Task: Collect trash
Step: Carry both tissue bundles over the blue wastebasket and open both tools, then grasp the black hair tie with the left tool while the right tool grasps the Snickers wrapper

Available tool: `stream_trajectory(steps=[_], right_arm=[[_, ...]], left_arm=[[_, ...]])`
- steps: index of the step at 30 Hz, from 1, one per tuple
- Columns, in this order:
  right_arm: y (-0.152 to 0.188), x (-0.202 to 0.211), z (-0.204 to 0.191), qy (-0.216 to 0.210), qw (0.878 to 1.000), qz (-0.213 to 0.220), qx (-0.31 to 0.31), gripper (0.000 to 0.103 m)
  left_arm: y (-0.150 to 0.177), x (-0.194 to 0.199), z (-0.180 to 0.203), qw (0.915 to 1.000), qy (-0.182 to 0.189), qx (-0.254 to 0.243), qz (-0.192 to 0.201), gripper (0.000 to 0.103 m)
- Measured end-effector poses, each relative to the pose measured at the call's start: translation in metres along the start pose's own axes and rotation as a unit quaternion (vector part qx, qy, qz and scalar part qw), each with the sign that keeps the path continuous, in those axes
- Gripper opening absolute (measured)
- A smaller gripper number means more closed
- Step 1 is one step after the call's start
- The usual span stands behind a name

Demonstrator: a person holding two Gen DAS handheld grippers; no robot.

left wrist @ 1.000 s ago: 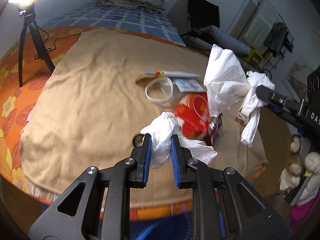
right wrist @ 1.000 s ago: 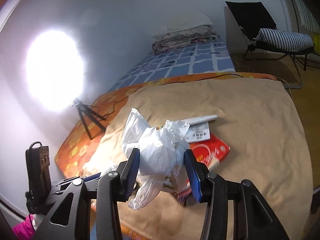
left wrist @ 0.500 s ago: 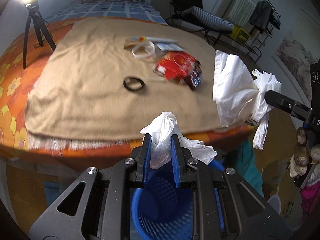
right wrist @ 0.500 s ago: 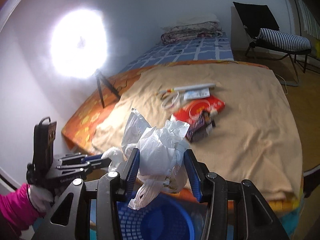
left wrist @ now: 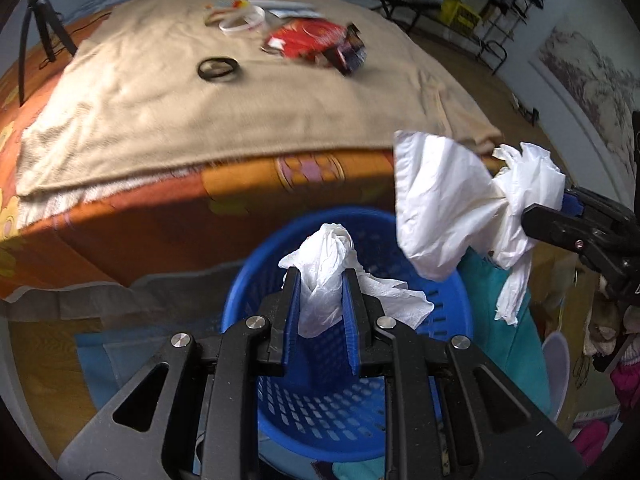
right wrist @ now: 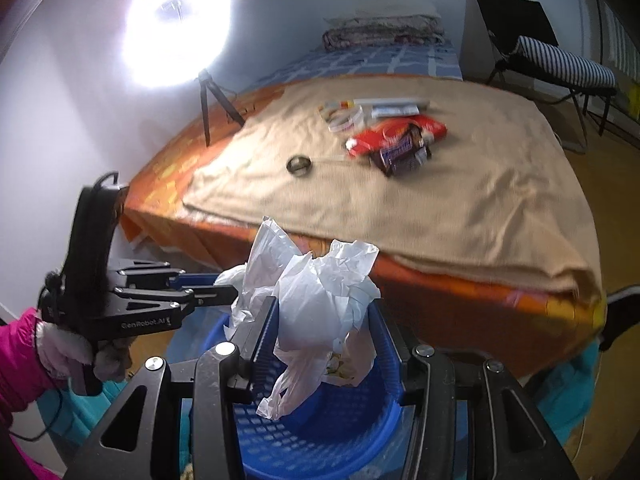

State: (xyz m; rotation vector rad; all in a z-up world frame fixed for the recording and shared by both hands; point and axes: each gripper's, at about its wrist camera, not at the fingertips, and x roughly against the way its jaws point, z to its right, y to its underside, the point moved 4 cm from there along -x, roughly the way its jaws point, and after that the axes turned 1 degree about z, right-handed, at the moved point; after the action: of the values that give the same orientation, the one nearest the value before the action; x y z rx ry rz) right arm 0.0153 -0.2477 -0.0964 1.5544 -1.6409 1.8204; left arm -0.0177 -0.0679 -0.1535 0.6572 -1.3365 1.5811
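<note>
Trash noted over blue basket (left wrist: 452, 300) beside bed (left wrist: 240, 120): L hand-held gripper (left wrist: 321, 276) was clamped on crumpled tissue (left wrist: 326, 280), R hand-held gripper (right wrist: 320, 320) was clamped on white plastic bag (right wrist: 320, 304), w/ wrappers (right wrist: 396, 140) on bed.

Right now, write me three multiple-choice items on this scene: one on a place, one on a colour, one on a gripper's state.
1. Where is the black ring?
A. on the tan blanket
B. in the basket
C. on the chair

2. What colour is the basket?
A. red
B. blue
C. green

3. What is the left gripper doing?
A. standing open, holding nothing
B. clamping a red wrapper
C. clamping a crumpled tissue

Answers:
1 A, it lies on the tan blanket near the red wrapper.
2 B, its perforated wall is blue in both views.
3 C, the crumpled tissue sits pinched between its blue pads above the basket.
</note>
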Motion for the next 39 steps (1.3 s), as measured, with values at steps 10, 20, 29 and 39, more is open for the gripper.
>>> stream_trajectory(steps=[10,20,29,39], right_arm=[[0.037,-0.013,0.012,0.007,0.999,-0.031,-0.034,0.051],[0.042,-0.015,0.011,0.011,0.998,-0.038,-0.044,0.079],[0.038,-0.016,0.013,0.019,0.998,-0.041,-0.048,0.079],[0.020,-0.015,0.019,0.022,0.998,-0.022,-0.059,0.093]], left_arm=[[0.023,-0.019,0.020,0.9985,-0.007,-0.038,-0.038,0.042],[0.019,-0.018,0.022,0.9979,-0.018,-0.052,-0.032,0.052],[0.010,-0.014,0.013,0.9988,-0.025,-0.038,-0.019,0.063],[-0.020,-0.009,-0.003,0.9991,-0.038,-0.015,0.009,0.067]])
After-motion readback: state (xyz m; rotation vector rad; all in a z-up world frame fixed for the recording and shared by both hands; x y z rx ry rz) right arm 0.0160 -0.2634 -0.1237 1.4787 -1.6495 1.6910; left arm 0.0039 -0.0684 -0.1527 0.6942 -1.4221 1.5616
